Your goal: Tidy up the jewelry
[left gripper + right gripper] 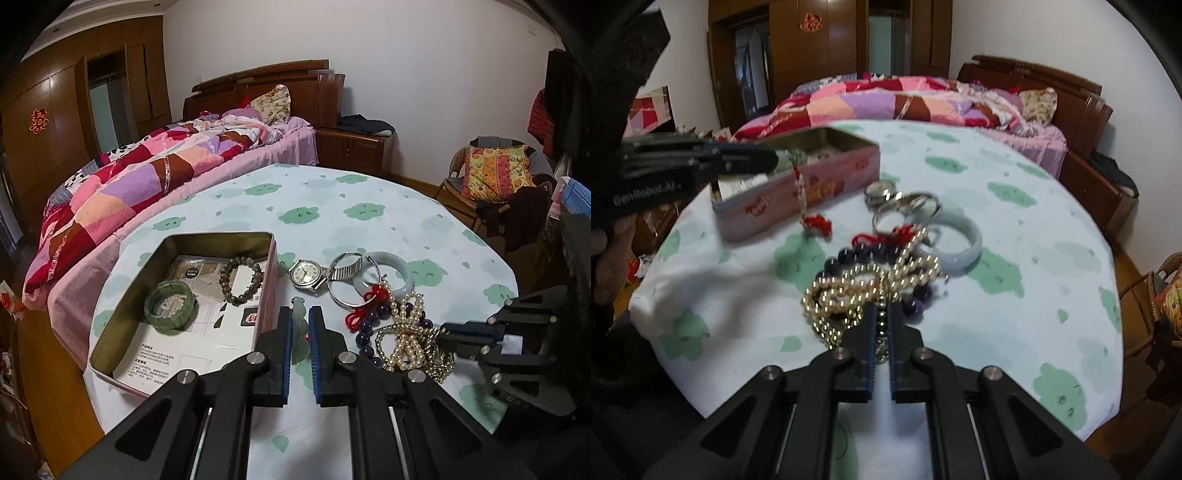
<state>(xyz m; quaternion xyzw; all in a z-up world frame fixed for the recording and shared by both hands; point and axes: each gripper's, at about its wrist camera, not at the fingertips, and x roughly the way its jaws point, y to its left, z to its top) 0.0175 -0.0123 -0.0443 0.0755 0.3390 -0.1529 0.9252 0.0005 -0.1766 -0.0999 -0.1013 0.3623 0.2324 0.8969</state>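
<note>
My left gripper [299, 316] is shut on a pale green jade pendant [300, 325] and holds it above the cloth beside the open tin box [110, 334]; from the right wrist view its red-tasselled cord [803, 199] hangs down in front of the tin [798, 192]. The tin holds a green bangle [170, 303] and a grey bead bracelet [242, 275]. My right gripper [882, 314] is shut on a golden bead chain [882, 325] at the near edge of a jewelry heap: pearls [408, 332], purple beads [846, 256], white jade bangle [388, 271], silver watch [307, 274].
The round table has a white cloth with green prints [332, 206]. A bed with a patchwork quilt [155, 166] stands beyond it to the left, a nightstand [354, 147] behind, and a chair with a colourful cushion [495, 173] to the right.
</note>
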